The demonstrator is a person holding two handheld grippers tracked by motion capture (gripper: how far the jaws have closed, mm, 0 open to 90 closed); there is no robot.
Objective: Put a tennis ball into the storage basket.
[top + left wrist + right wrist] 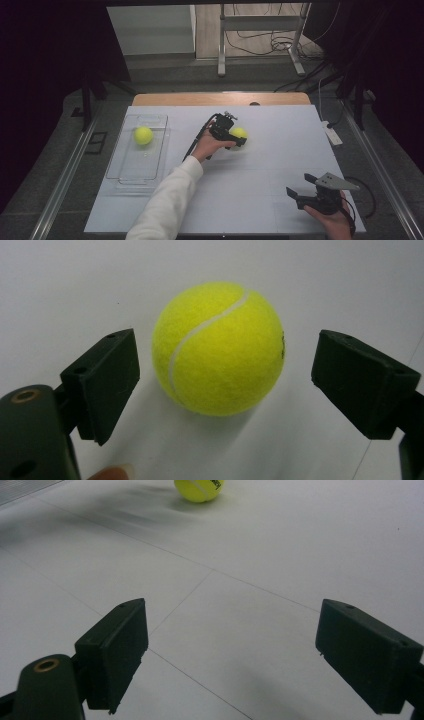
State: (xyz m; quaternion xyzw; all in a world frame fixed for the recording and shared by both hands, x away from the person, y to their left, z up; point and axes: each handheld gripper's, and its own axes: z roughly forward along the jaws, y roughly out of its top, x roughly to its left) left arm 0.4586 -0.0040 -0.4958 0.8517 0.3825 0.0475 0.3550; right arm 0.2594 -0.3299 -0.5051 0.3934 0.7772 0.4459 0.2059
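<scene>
We find the left gripper (239,136) lowered over a yellow tennis ball (218,348) that rests on the white table (260,165), near its middle. In the left gripper view the jaws stand wide, one on each side of the ball, with clear gaps between the pads and the felt; nothing is gripped. A second tennis ball (143,135) already lies in the clear tray (126,170) at the table's left side, so we judge the step in hand to be picking up the loose ball for the same tray.

The right gripper (303,188) is held near the front right corner, well apart from the work, its jaws spread wide with bare table between them.

To do the step well, we recommend keeping the ball centred between the pads, as the right-hand gap looks slightly larger. The pads should meet the ball at its widest girth; a contact above it risks squeezing the ball out. Closing should be steady, and the lift should wait until both pads press the felt.
</scene>
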